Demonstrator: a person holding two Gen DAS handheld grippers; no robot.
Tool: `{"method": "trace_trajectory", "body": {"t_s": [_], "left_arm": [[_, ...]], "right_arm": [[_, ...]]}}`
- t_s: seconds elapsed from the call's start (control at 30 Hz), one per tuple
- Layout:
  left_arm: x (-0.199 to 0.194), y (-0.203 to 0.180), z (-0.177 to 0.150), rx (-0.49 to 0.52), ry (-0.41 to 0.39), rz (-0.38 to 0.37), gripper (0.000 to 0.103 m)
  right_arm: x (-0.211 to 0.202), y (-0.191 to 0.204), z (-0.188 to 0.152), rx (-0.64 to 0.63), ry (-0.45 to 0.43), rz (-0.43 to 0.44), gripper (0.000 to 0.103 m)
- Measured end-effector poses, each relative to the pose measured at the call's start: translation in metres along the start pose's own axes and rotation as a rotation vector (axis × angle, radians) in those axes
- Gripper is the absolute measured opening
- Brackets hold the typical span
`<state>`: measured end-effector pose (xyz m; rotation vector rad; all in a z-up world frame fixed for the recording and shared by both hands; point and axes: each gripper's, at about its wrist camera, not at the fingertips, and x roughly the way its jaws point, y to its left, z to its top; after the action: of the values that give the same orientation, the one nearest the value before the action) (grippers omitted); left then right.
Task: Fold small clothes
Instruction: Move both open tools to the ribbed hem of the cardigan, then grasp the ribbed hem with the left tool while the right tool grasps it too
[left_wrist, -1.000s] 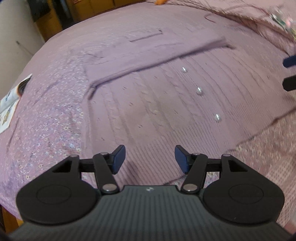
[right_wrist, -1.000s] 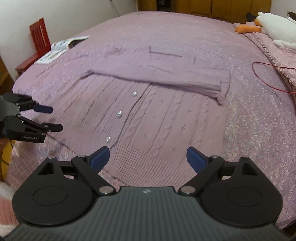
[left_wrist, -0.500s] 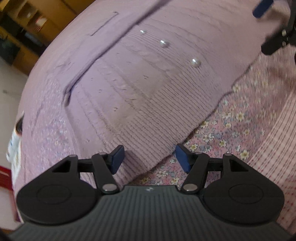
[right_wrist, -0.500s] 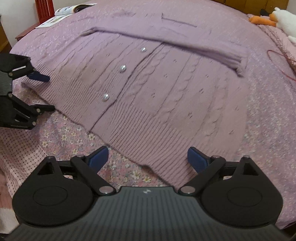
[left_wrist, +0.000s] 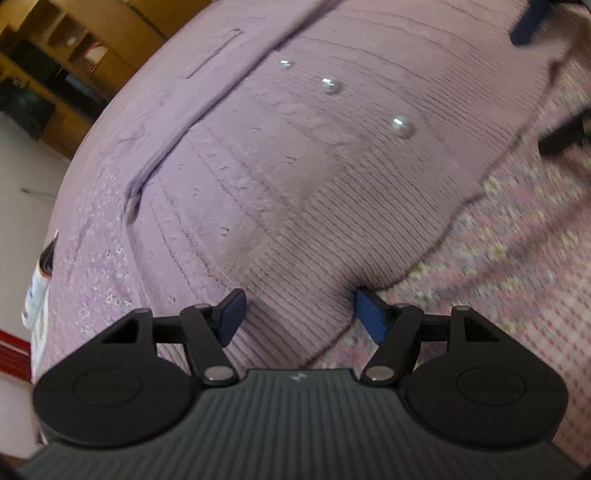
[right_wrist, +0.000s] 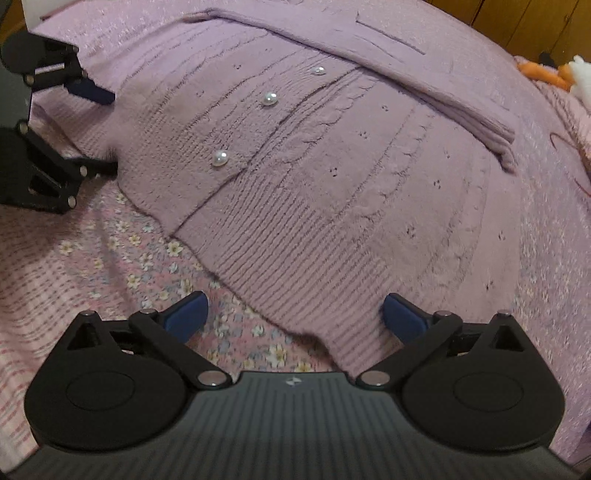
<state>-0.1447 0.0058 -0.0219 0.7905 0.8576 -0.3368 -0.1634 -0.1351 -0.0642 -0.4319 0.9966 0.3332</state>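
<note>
A lilac cable-knit cardigan (left_wrist: 295, 166) (right_wrist: 369, 166) with pearl buttons (right_wrist: 219, 158) lies flat on the bed, its sleeves folded across the chest. My left gripper (left_wrist: 299, 314) hangs low over the ribbed hem's left end. Its jaws are opening, the hem lies between them, and the pads do not press on it. My right gripper (right_wrist: 295, 315) is over the hem's right part. Its jaws are also opening, very wide, with the hem edge between the fingers and not pinched. The right wrist view also shows the left gripper (right_wrist: 103, 131) at the cardigan's left edge.
A pink floral bedspread (right_wrist: 110, 258) lies under the cardigan and runs to the near edge. A magazine (left_wrist: 37, 295) lies at the bed's far left side. A stuffed toy (right_wrist: 576, 77) sits at the back right. Wooden furniture (left_wrist: 55, 74) stands beyond the bed.
Both grippers have come down towards the cardigan's hem and rolled. The hem now sits between each pair of fingers. Both pairs of jaws stand wider.
</note>
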Motion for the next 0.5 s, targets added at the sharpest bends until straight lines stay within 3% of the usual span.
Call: {"method": "trace_trajectory", "body": {"t_s": [0.13,0.2,0.27,0.5], "left_arm": [[0.008,0.011,0.002,-0.052,-0.033,-0.012,0.062],[0.008,0.012,0.003,-0.074,-0.051,-0.039,0.035],[0.001,0.010,0.004,-0.082,-0.072,-0.009,0.015],[-0.025,0.031,0.003,-0.228,-0.150,-0.011,0.013]], "right_arm": [[0.005,0.004,0.001,-0.027,-0.004,-0.021,0.103],[0.006,0.004,0.001,-0.020,-0.010,-0.022,0.103],[0.006,0.003,0.001,-0.012,-0.018,-0.021,0.103],[0.003,0.002,-0.001,0.004,-0.045,-0.034,0.103]]}}
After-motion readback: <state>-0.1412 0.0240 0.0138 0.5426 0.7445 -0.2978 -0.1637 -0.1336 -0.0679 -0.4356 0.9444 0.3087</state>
